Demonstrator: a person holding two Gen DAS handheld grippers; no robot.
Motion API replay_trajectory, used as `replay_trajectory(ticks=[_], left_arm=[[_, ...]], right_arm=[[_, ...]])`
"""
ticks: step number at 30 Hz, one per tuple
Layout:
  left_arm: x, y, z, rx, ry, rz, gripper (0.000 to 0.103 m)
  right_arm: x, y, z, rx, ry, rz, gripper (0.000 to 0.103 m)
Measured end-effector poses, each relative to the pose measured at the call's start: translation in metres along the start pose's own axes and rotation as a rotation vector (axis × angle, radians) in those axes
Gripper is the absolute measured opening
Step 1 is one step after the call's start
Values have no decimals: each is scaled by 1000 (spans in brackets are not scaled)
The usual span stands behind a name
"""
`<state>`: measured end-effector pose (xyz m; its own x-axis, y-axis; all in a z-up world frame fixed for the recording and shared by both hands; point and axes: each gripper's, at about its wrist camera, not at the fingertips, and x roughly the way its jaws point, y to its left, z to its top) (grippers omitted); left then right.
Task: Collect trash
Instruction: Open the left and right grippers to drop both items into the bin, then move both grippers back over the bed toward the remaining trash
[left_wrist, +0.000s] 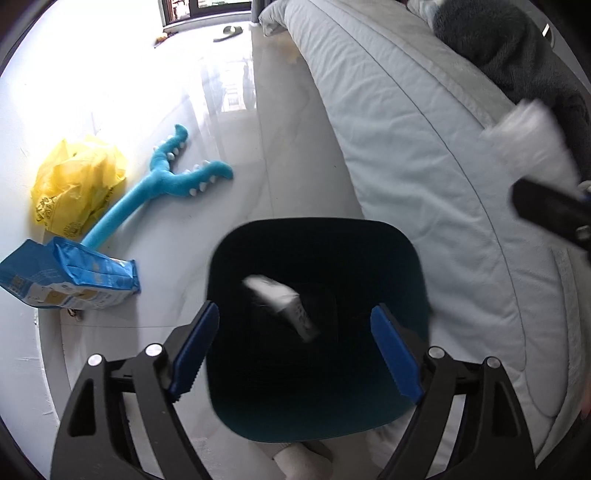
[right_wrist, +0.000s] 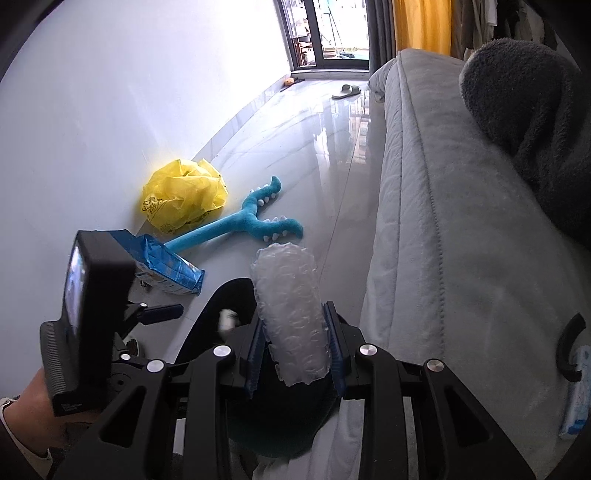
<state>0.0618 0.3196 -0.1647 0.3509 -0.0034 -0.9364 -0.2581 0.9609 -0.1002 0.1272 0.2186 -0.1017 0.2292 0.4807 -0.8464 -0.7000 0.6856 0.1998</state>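
Note:
A dark teal trash bin (left_wrist: 384, 236) stands on the floor beside the bed. My left gripper (left_wrist: 295, 354) is open above its mouth, and a blurred white wrapper (left_wrist: 284, 304) is in the air inside the bin. My right gripper (right_wrist: 295, 354) is shut on a roll of clear bubble wrap (right_wrist: 291, 306), held over the bin's rim (right_wrist: 221, 295). In the left wrist view the bubble wrap (left_wrist: 532, 140) and right gripper show blurred at the right edge. A crumpled yellow plastic bag (left_wrist: 77, 184) and a blue snack bag (left_wrist: 70, 284) lie on the floor by the wall.
A blue plush toy (left_wrist: 166, 188) lies on the floor between the bags and the bin. The bed's grey mattress (left_wrist: 424, 147) runs along the right, with a dark blanket (left_wrist: 517, 48) on top. A slipper (left_wrist: 229, 32) lies far off near the window.

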Motion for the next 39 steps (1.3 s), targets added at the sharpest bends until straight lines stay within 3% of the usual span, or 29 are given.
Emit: replay_trajectory(ticks=[5, 17, 25, 31, 32, 34, 35, 39], left_arm=[[-21, 21, 1, -41, -86, -3, 86], [-93, 36, 8, -47, -400, -6, 76], [-124, 49, 12, -98, -535, 6, 73], [-139, 51, 16, -108, -587, 38, 73], [-140, 50, 17, -111, -593, 43, 73], [-143, 49, 19, -111, -594, 45, 73], [-144, 47, 19, -114, -595, 41, 73], [-155, 37, 23, -106, -628, 14, 73]], right_arm=[[28, 8, -3, -12, 48, -11, 31], [96, 30, -29, -34, 195, -23, 31], [130, 42, -50, -68, 284, -45, 31], [141, 51, -63, -117, 323, -76, 33], [141, 53, -64, -122, 325, -75, 35], [136, 55, -65, -122, 316, -66, 49], [132, 56, -65, -122, 307, -62, 61], [116, 57, -62, -128, 277, -51, 69]])
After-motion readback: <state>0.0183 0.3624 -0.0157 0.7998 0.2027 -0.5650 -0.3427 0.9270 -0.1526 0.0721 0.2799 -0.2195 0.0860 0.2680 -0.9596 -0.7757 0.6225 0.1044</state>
